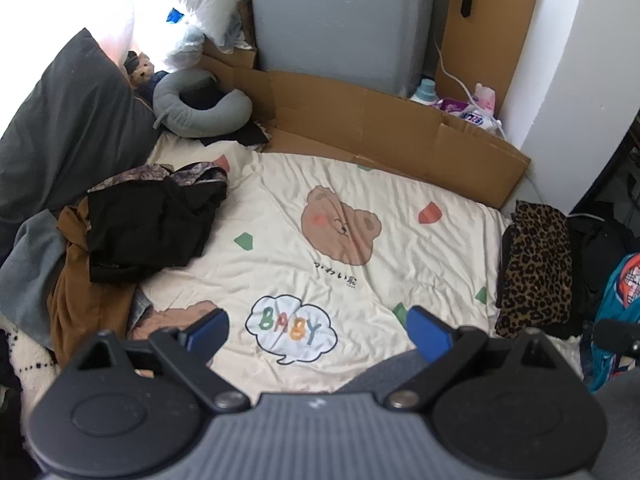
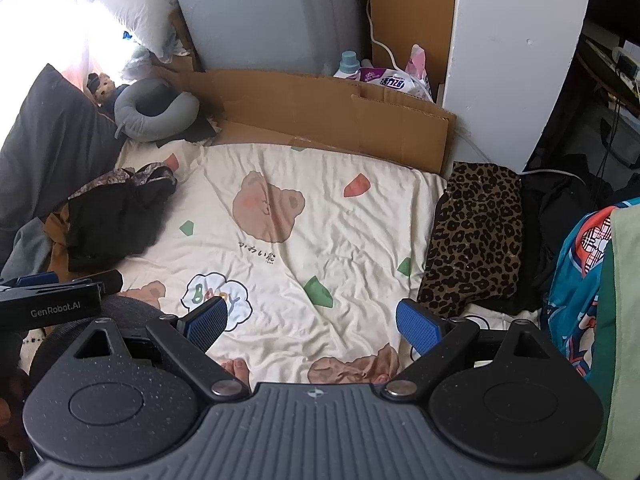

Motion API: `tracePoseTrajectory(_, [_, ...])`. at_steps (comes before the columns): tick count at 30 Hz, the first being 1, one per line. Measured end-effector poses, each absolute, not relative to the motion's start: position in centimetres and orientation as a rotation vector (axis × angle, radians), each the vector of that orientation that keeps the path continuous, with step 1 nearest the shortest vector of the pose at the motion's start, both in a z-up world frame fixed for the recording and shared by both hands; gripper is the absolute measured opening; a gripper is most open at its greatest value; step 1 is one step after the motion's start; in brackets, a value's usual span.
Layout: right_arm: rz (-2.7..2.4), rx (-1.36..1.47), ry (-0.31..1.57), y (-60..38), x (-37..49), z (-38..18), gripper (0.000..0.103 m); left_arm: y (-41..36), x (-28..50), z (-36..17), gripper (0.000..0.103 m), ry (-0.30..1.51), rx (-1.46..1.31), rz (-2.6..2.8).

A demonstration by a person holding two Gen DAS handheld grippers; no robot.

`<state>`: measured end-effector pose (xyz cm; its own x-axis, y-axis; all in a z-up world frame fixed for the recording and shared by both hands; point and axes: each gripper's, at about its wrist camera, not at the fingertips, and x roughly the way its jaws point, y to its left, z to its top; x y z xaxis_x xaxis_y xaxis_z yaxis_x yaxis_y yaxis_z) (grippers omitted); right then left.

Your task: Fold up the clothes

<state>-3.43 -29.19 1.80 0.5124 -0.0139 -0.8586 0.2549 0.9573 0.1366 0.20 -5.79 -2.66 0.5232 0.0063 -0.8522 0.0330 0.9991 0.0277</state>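
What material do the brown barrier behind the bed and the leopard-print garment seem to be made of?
Brown barrier: corrugated cardboard, matte; creased flaps and cut edges show. Leopard-print garment: probably thin soft woven or knit fabric, matte; it lies folded flat with limp edges.

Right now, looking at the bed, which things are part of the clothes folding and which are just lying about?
For the job:
- heap of unfolded clothes
- folded leopard-print garment
- bear-print sheet, the folding surface
- left gripper and right gripper, jaws open, holding nothing

Just lying about:
- grey neck pillow
- small plush doll
- cardboard
- detergent bottle
- dark pillow
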Motion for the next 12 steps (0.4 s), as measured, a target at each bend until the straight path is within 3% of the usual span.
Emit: tracePoseTrajectory(12, [-0.208, 0.182, 1.016, -28.36, -3.64, 2.15, 0.095, -6.05, -0.01, -2.63, 0.097, 1.012, 0.05, -0.013])
